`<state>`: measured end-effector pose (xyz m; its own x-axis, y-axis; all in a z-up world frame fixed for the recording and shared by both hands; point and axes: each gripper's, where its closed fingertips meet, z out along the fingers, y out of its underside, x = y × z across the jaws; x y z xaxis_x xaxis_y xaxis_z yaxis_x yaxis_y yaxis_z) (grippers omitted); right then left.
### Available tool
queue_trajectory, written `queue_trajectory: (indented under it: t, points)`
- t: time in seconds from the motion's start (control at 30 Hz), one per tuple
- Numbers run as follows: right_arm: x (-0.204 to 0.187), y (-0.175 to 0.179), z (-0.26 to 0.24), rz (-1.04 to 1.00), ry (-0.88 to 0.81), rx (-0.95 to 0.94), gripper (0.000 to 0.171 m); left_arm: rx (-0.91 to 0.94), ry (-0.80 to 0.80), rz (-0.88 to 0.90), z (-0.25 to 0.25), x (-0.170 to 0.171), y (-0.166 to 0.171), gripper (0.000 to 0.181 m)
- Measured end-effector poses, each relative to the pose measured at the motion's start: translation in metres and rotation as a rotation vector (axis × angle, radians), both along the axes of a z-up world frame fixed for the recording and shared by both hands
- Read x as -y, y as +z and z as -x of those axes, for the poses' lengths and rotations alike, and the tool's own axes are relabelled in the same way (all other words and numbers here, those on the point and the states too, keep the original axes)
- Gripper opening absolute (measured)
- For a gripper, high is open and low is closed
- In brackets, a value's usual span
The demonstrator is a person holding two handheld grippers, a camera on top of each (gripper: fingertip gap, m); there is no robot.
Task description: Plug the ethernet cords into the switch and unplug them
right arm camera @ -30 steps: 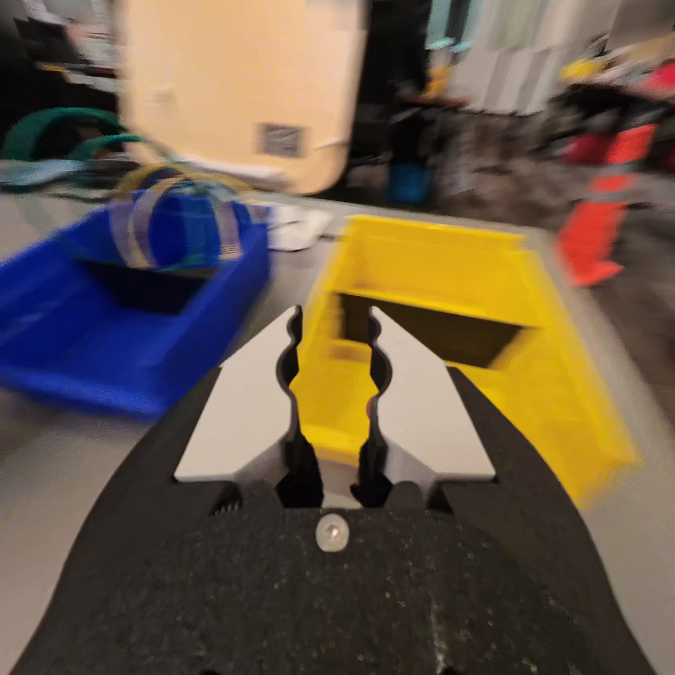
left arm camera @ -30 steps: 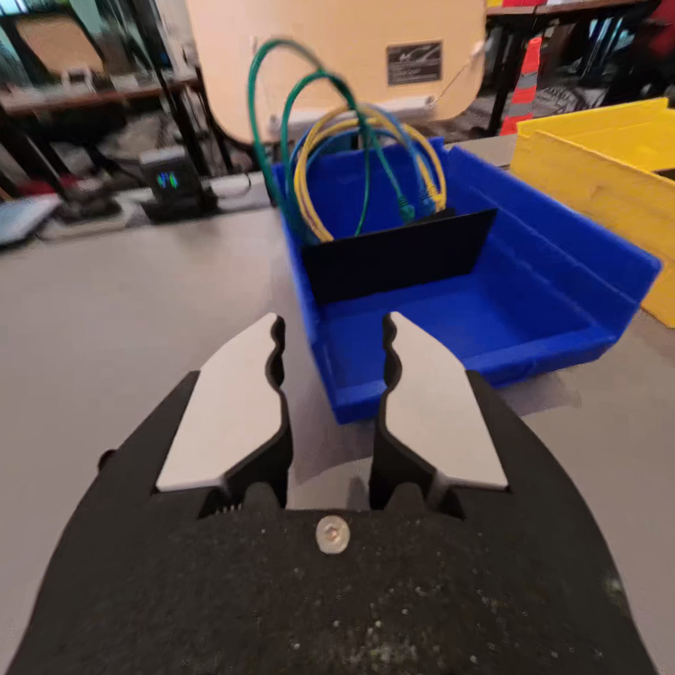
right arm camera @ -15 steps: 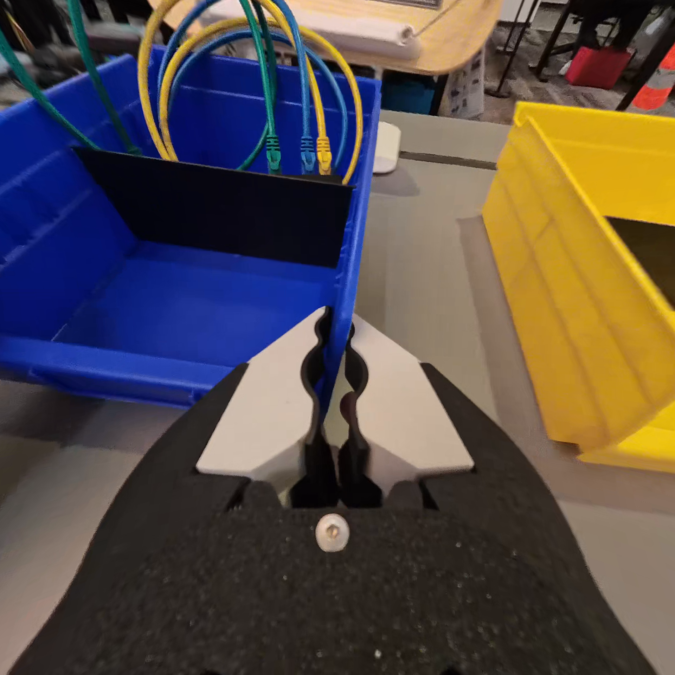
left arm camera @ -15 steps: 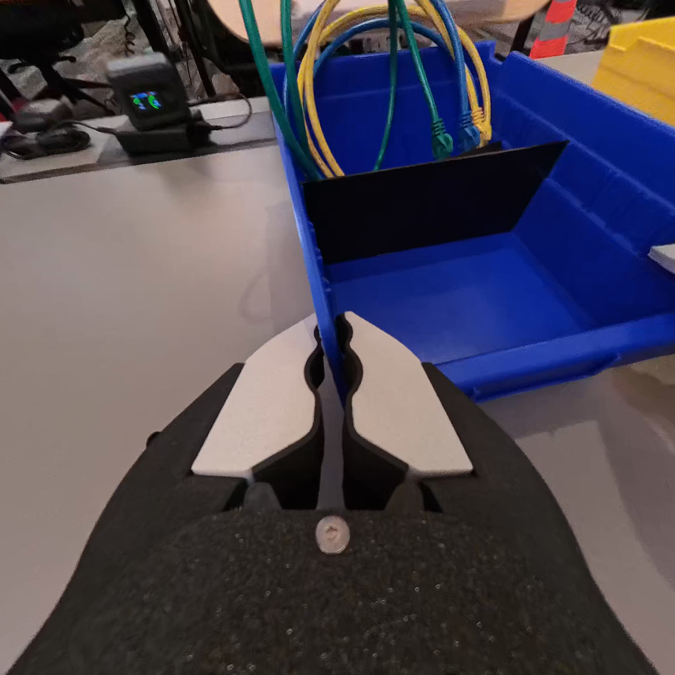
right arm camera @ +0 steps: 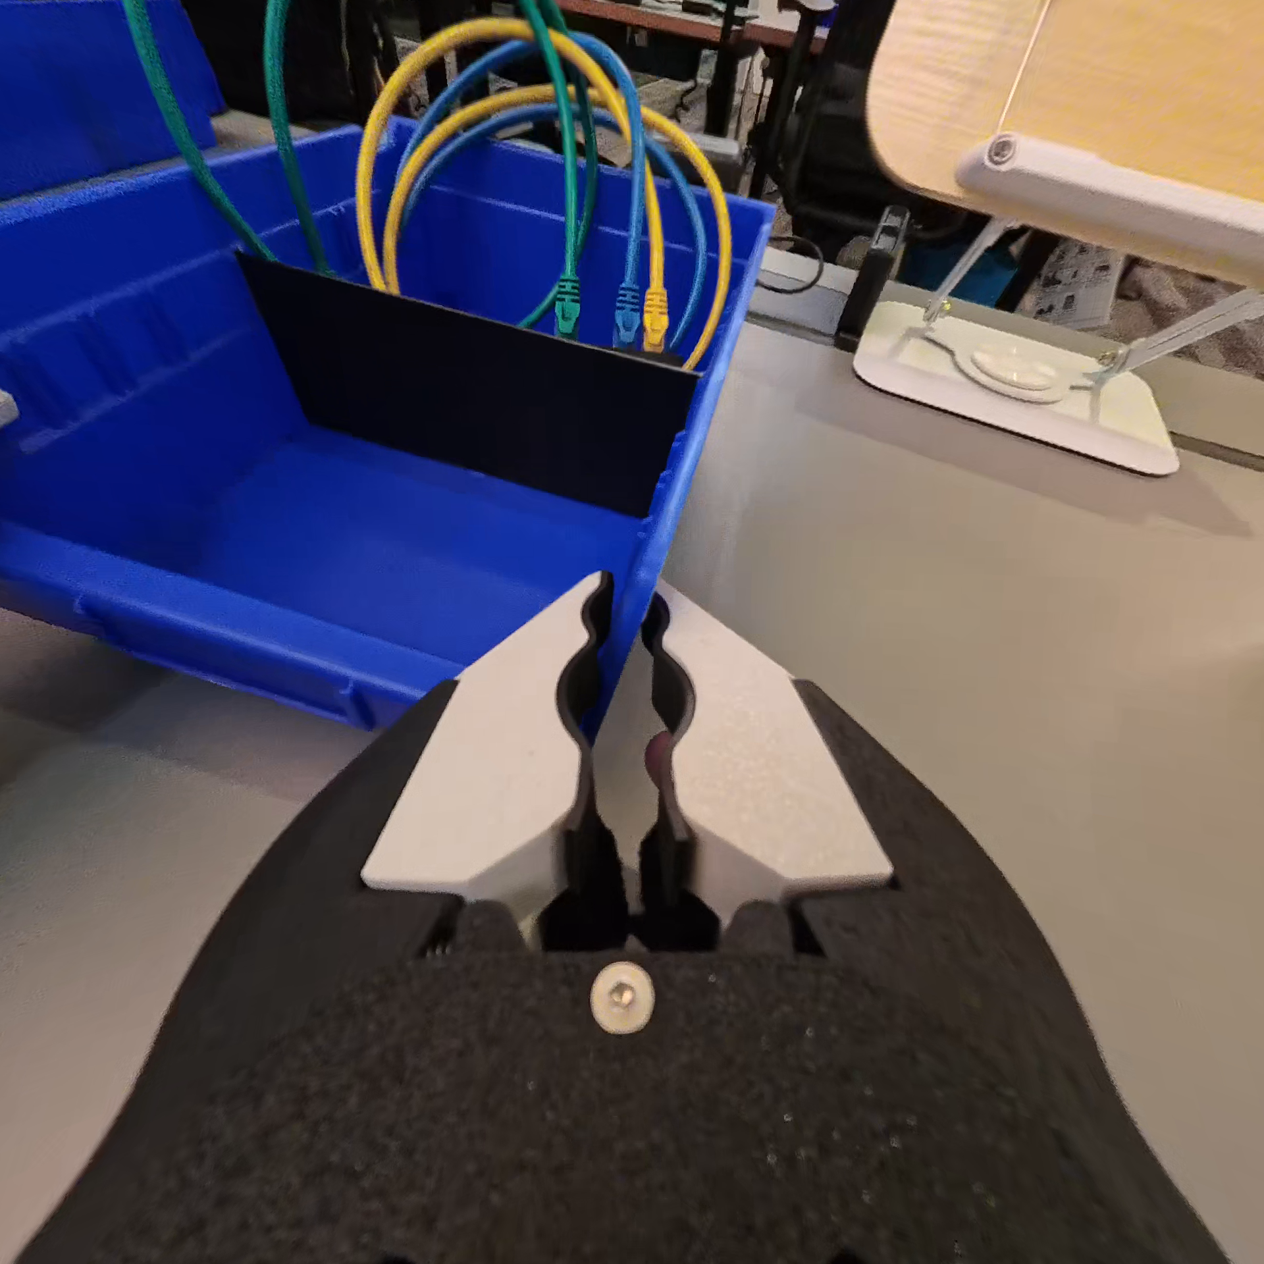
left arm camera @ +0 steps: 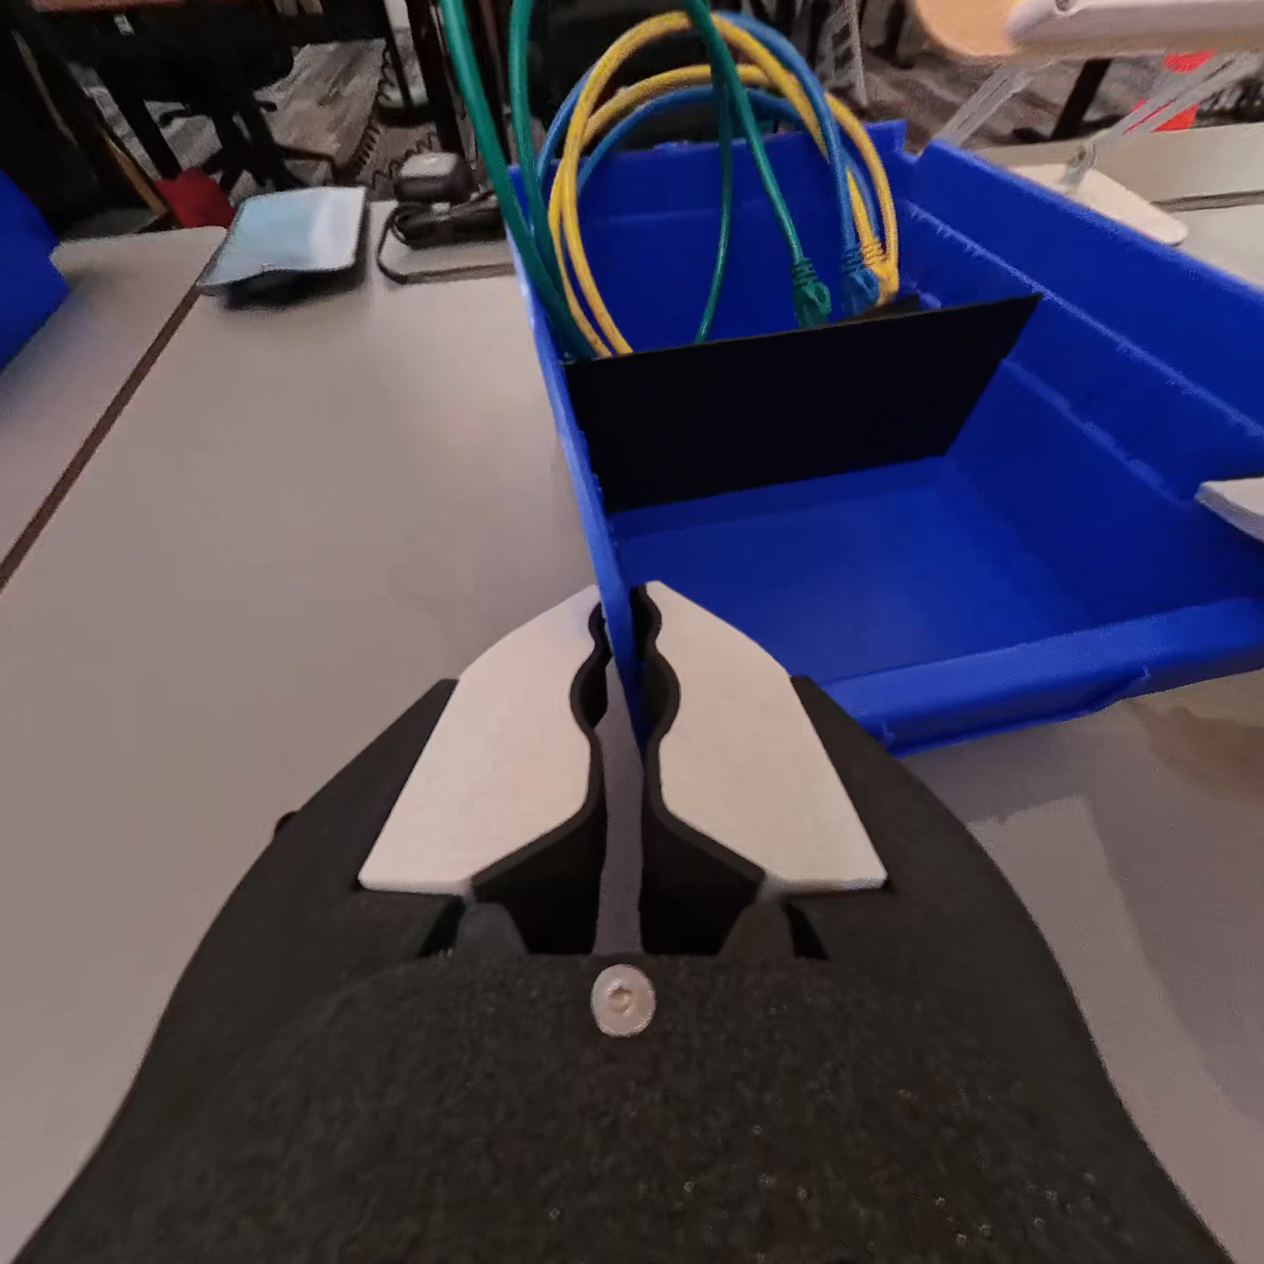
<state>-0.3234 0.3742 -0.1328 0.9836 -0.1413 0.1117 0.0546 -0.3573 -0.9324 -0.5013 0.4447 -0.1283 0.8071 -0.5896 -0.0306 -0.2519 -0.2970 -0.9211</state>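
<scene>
Gripping the blue bin [left arm camera: 957, 656] from both sides, I have my left tool [left arm camera: 621, 602] pinched nearly shut on the bin's left side wall near the front corner, and my right tool [right arm camera: 626, 595] closed the same way on the right wall. Holding both walls at once lets me steady or shift the whole bin on the grey bench [left arm camera: 273, 513], probably to bring the cords within reach.

Inside the bin, a black divider [right arm camera: 479, 417] stands upright across the middle. The front compartment looks bare. Behind the divider, green, blue and yellow ethernet cords [right arm camera: 547, 137] arch up and drop down again, their green, blue and yellow plugs [right arm camera: 626, 314] pointing down side by side at a dark edge, likely the switch, which the divider mostly hides. I cannot tell whether they are seated.

Beyond the right wall, a white stand [right arm camera: 1012, 383] sits on the bench.

Compared with half a second ago, both grips are unchanged, but the yellow bin has left my right view and the stand has entered it, so the bin appears to be turning or sliding.
</scene>
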Motion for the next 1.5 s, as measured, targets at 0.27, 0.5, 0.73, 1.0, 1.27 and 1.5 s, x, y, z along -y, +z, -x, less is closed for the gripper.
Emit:
queue_trajectory:
  t: [0.27, 0.5, 0.73, 1.0, 1.27, 1.5]
  points:
    - [0.049, -0.006, -0.004, 0.093, 0.385, -0.195, 0.038, 0.067, 0.099, 0.066, 0.009, 0.002, 0.014, 0.035]
    - [0.161, 0.038, -0.186, -0.111, 0.279, -0.278, 0.048, 0.052, 0.205, -0.001, 0.05, 0.019, 0.053, 0.04]
    - [0.263, 0.03, -0.352, -0.229, -0.144, -0.21, 0.04, 0.172, 0.047, 0.135, -0.042, 0.088, 0.033, 0.04]
    - [0.267, 0.009, -0.383, -0.18, -0.246, -0.188, 0.05, 0.228, -0.149, 0.146, -0.116, 0.116, 0.006, 0.028]
    - [0.249, 0.005, -0.364, -0.159, -0.175, -0.198, 0.05, 0.124, -0.413, 0.136, -0.138, 0.143, -0.005, 0.052]
    - [0.242, 0.01, -0.351, -0.17, -0.103, -0.111, 0.051, -0.028, -0.902, 0.239, -0.153, 0.177, 0.042, 0.05]
